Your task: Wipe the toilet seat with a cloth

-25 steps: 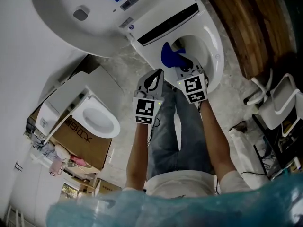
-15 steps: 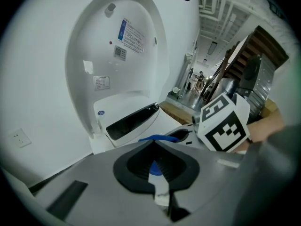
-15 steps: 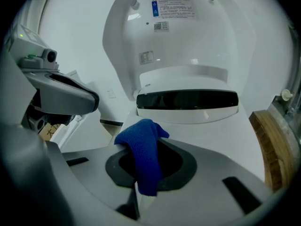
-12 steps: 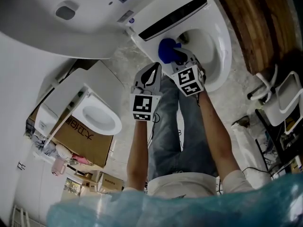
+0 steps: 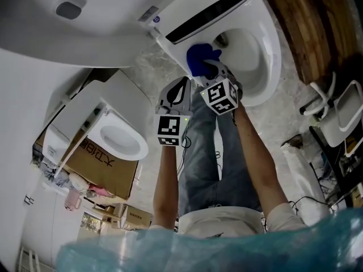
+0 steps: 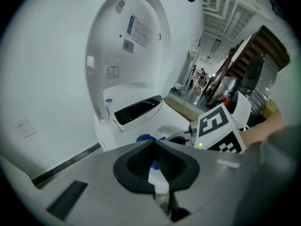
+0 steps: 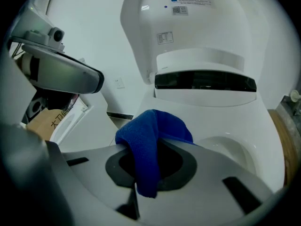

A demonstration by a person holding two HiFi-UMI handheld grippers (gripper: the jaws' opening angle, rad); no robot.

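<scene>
At the hinge end of the white oval toilet seat (image 5: 267, 61), on its left side just below the black strip (image 5: 209, 13) under the raised white lid (image 5: 68, 33), sits the bunched blue terry cloth (image 5: 201, 58). The right gripper (image 5: 209, 71) has it pinched. In the right gripper view the jaws are clamped on a fold, with the cloth (image 7: 153, 140) mounding over the tips and a tail hanging down between them. Whether the cloth actually presses on the seat or hangs just over it, I can't quite tell from where I stand.

The left gripper (image 5: 182, 88) is off the seat's left edge, beside the right one. Its jaws are drawn together with nothing in them, so it's only waiting.

I'd say the wiping step is under way, at the back-left of the seat. The next move likely calls for pushing the cloth flat onto the plastic and dragging it round the ring toward the front, with the grip kept firm so the tail doesn't slip out.

Further left of the seat, a second white toilet (image 5: 116, 140) rests on a brown cardboard box (image 5: 99, 166).
</scene>
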